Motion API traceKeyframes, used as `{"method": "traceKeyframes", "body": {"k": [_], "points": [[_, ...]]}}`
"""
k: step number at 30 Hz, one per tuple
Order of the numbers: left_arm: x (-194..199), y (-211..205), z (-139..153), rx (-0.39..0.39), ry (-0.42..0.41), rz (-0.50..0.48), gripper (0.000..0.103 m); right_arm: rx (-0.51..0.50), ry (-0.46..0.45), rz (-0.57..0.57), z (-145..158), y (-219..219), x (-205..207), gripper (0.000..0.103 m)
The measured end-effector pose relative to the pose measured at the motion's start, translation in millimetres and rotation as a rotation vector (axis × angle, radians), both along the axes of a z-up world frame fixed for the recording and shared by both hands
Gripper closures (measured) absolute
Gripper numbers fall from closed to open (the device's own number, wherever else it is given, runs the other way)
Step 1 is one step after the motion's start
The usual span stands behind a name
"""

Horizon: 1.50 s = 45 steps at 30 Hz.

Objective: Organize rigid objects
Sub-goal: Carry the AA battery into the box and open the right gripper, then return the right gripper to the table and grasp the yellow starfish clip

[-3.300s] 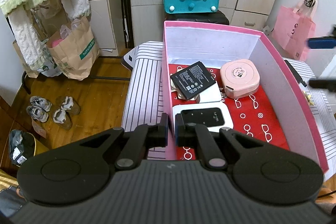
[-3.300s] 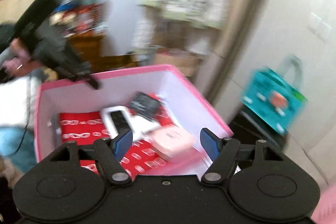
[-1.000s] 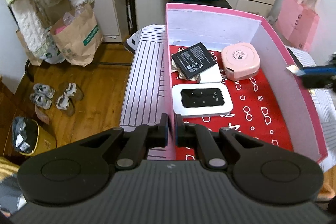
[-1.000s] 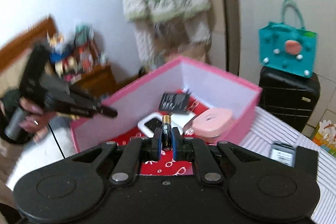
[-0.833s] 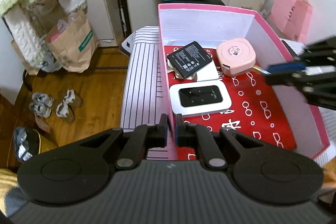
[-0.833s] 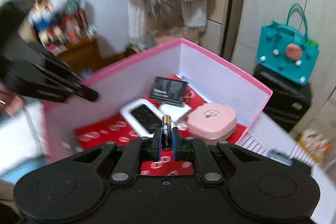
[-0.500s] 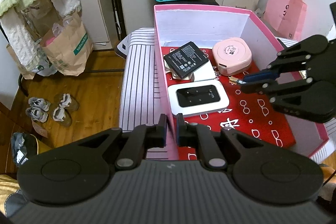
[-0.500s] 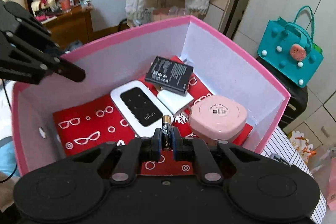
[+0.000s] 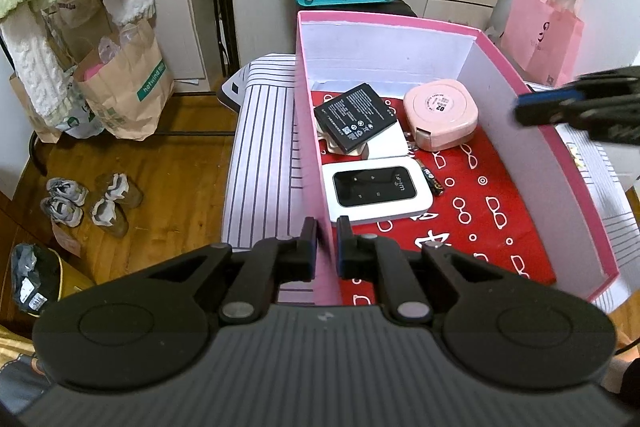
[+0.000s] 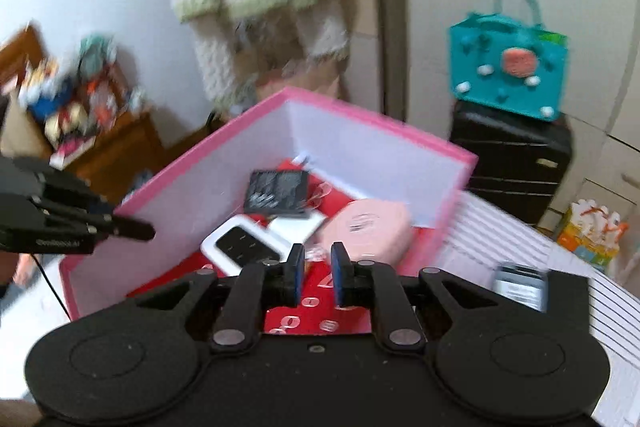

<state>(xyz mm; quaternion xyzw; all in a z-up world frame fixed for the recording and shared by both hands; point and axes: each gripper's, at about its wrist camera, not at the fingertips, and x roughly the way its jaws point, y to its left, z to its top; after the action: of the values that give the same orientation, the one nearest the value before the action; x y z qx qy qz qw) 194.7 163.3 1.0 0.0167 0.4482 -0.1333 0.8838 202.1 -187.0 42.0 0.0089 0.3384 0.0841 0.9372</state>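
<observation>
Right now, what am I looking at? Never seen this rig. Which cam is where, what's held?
No robot: a person holds two handheld grippers, each with a fisheye camera looking along its fingers. The left wrist view shows the left gripper shut on the near wall of the pink box. Inside lie a white wifi router, a black battery pack, a pink case and a small battery. The right wrist view is blurred; the right gripper is open and holds nothing.

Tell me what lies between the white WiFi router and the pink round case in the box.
The battery lies on the red lining beside the router, short of the pink case. The left wrist view shows it.
</observation>
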Motion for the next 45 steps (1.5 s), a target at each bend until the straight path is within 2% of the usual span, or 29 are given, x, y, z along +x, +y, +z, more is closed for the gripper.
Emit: {"method": "traceKeyframes", "body": {"k": [4,7,12,18,24,28,37,45], "points": [[0,0,-1,-0.012,-0.001,0.011,0.095,0.027,-0.058,-0.097,8,-38,-38,0.084],[-1,0,0,-0.010,-0.002,0.017,0.095,0.031,-0.067,-0.167,7,-65,-60,0.082],[-3,-2,-1,-0.004,-0.009,0.030,0.095,0.050,-0.049,-0.258,-10,-108,-86,0.081],[-3,-4,-1,0.004,-0.007,0.042,0.095,0.076,-0.014,-0.299,-48,-139,-100,0.074],[-3,-6,0,0.008,-0.006,0.049,0.095,0.053,0.014,-0.345,-89,-150,-102,0.065],[-3,-6,0,0.013,-0.005,0.052,0.095,0.047,0.017,-0.359,-105,-154,-99,0.060],[-3,-7,0,0.013,-0.003,0.053,0.095,-0.022,-0.038,-0.374,-119,-150,-90,0.044],[-3,-7,0,0.013,-0.003,0.052,0.095,-0.087,-0.091,-0.387,-125,-138,-85,0.035]]}}
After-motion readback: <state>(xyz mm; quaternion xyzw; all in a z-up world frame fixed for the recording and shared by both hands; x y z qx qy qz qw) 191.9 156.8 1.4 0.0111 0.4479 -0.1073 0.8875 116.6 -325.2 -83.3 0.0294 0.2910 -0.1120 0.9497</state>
